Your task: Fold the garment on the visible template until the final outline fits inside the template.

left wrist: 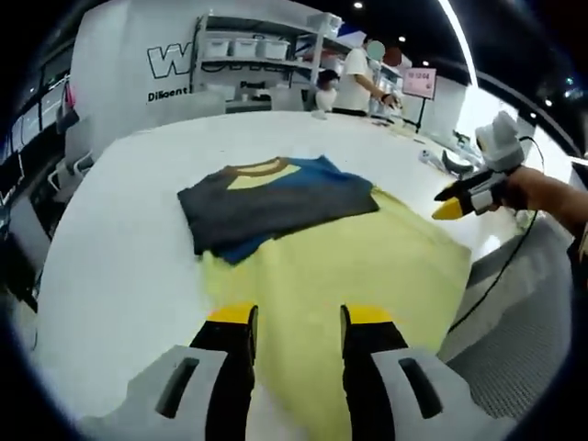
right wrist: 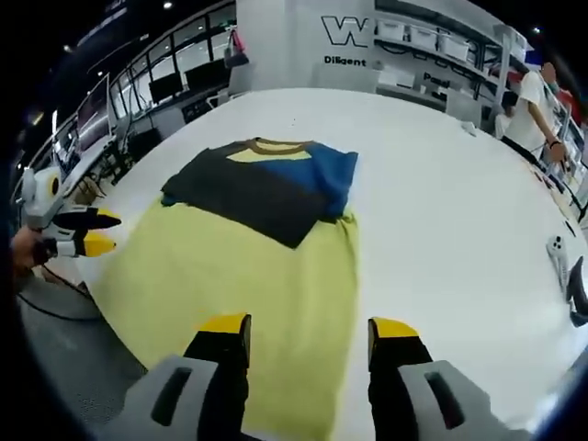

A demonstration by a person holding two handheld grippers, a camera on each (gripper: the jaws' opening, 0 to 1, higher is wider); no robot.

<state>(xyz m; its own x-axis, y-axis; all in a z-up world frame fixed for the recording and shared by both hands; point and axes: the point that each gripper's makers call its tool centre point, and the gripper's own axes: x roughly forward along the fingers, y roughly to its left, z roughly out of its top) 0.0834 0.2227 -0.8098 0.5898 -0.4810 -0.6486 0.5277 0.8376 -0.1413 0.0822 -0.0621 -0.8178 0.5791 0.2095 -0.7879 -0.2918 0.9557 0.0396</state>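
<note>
Garment (left wrist: 276, 197) — T-shirt in dark grey and blue, yellow panel at the neck, brownish collar band. Lying flat on the white table (left wrist: 129, 248), already folded over on itself, sleeve side in blue (right wrist: 326, 179) turned toward one edge. Resting across the far end of the yellow template (left wrist: 358, 276), partly on the sheet and partly overhanging onto bare tabletop at the collar end.

Yellow template — pale yellow rectangular sheet spread flat on the table, reaching from under the garment toward the near table edge; near corners at or just past the table rim (right wrist: 184, 285).

Left gripper (left wrist: 298, 322) — black jaws with yellow tips, spread apart, nothing between them; hovering above the near part of the template, well short of the garment. Seen also in the right gripper view (right wrist: 96, 231) off the table's side, held by a hand, yellow tips parted slightly, empty.

Right gripper (right wrist: 308, 333) — same make, jaws spread wide, empty; poised over the near end of the template. Seen in the left gripper view (left wrist: 455, 202) beside the table edge, clear of the cloth; from here, whether its tips are parted cannot be told.

Background — shelving with white bins (left wrist: 243, 46), a person in a white shirt (left wrist: 358, 78) standing at the far side, a wall with large lettering (right wrist: 344, 32).
</note>
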